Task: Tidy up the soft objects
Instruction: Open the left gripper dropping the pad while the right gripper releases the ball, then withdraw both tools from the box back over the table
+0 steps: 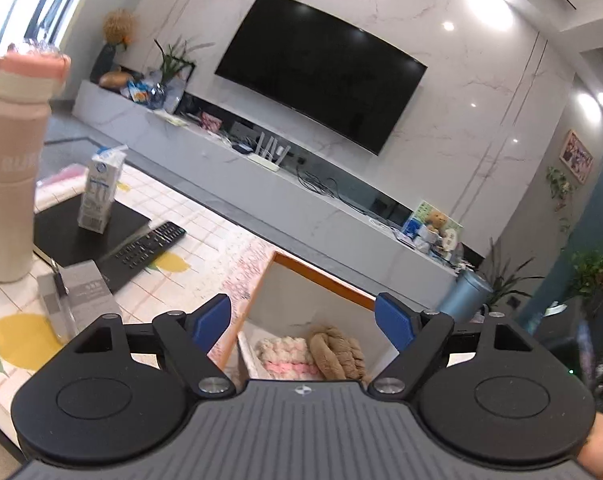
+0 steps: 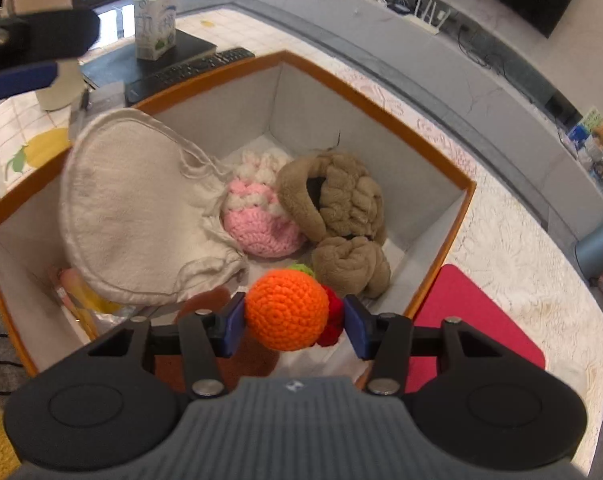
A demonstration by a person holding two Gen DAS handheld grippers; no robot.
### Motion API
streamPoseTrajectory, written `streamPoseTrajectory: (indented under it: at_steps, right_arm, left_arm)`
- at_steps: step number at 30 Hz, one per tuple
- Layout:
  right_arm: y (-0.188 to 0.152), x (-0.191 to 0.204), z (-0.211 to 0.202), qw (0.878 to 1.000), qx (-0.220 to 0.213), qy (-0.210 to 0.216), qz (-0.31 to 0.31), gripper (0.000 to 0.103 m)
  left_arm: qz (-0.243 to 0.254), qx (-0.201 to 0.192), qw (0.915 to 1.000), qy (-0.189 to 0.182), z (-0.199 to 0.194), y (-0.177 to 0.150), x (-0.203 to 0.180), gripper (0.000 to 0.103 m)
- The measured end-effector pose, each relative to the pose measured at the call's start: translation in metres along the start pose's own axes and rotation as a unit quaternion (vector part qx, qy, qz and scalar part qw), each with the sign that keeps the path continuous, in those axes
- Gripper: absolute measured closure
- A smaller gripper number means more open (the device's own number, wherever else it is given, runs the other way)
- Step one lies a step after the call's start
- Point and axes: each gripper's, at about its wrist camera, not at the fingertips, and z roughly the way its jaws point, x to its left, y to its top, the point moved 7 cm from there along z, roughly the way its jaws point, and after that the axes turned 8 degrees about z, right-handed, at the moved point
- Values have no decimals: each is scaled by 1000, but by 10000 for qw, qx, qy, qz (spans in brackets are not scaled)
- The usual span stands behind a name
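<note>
Over the orange-rimmed box (image 2: 437, 152), the right gripper (image 2: 294, 322) has its jaws clamped on an orange crochet ball (image 2: 286, 309). Below lie a white drawstring pouch (image 2: 133, 216), pink knit hat (image 2: 257, 220) and brown plush earmuffs (image 2: 341, 208). The left gripper (image 1: 303, 322) hangs with jaws apart, near a remote (image 1: 149, 245) and milk carton (image 1: 99, 192) on the desk (image 1: 205, 236).

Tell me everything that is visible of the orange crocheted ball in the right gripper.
The orange crocheted ball is round, of thick yarn worked in spiral rings. It sits between the blue pads of the right gripper, over the near part of the orange-rimmed storage box. A red crocheted piece and a green one adjoin it behind.
</note>
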Motion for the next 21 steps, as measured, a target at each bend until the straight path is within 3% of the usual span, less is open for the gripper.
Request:
streamPoseTrajectory:
  at_steps: [7,11,15,21]
  right_arm:
    - [2,4,11,9996,91,-178,-203,50]
    - [3,10,8,9990,-12,-232,-373,20]
    - [2,15,-1,9994,-143,-55,-324,12]
    - [4,19,-21,9986,-413,-42,-327,9]
  left_arm:
    - [91,118,9999,-32,4,-3,-1,7]
    - [158,131,9998,-19,4,-3,-3,8]
    - [32,-46,9998,171,0,1,1,8]
    - [-197,49,9998,37,2,1,7,7]
